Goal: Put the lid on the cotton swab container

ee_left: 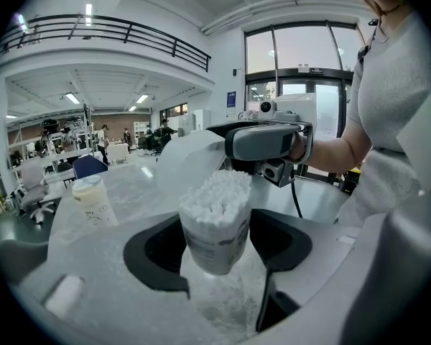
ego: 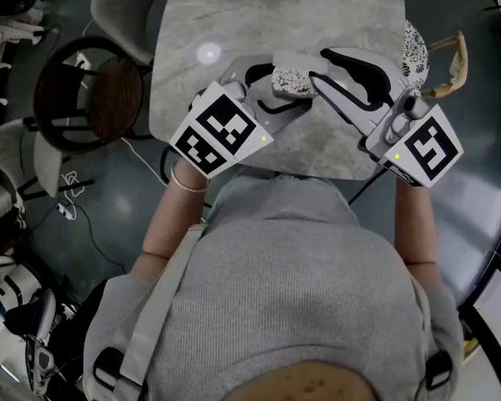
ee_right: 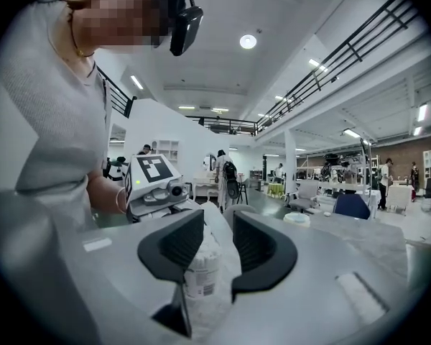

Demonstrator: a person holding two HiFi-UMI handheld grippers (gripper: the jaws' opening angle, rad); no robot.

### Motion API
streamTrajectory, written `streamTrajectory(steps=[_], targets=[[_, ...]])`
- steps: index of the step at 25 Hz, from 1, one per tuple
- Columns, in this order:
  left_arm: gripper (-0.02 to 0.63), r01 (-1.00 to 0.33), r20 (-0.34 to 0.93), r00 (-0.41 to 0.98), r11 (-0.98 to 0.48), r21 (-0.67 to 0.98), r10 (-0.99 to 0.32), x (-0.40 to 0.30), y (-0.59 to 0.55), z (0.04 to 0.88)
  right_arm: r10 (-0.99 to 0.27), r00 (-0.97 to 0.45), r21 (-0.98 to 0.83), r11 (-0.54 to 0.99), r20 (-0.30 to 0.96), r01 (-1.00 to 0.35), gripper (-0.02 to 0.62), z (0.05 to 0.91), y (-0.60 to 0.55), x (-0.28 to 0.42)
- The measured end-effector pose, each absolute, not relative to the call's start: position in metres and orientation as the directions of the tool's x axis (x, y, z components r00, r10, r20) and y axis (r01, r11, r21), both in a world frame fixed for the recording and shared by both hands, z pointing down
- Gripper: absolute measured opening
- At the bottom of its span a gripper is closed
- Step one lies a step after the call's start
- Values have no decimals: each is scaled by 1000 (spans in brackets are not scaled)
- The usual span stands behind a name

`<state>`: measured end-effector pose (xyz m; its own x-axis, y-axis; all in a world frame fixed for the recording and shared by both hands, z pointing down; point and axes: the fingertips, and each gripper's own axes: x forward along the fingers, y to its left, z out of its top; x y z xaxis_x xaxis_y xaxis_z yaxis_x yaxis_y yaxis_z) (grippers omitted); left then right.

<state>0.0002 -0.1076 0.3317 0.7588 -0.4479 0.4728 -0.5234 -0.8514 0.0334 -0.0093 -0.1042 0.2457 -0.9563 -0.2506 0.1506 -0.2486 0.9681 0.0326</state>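
Note:
The cotton swab container (ego: 292,80) is a clear tub packed with white swabs, its top uncovered. My left gripper (ego: 280,87) is shut on its sides and holds it over the marble table (ego: 234,23). In the left gripper view the container (ee_left: 215,228) sits between the dark pads, and a translucent white lid (ee_left: 190,160) leans tilted over its far-left rim. My right gripper (ego: 316,67) reaches in from the right, shut on that lid. In the right gripper view the lid (ee_right: 217,225) stands edge-on between the jaws, with the container (ee_right: 201,282) just below.
A lidded white cup (ee_left: 93,200) stands at the far end of the table. A round dark stool (ego: 92,90) and a grey chair stand on the left. A patterned bag with wooden handles (ego: 447,61) lies at the table's right edge.

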Motion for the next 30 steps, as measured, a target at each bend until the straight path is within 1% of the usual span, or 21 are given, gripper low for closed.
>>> streamTrajectory(steps=[14, 30], targets=[[275, -539, 469, 756, -841, 50, -456, 0, -119, 330, -230, -954, 130, 970, 195, -207, 126, 249, -97, -12], [273, -549, 454, 761, -833, 68, -464, -1, -115, 327, -222, -949, 171, 968, 224, -186, 126, 253, -85, -11]])
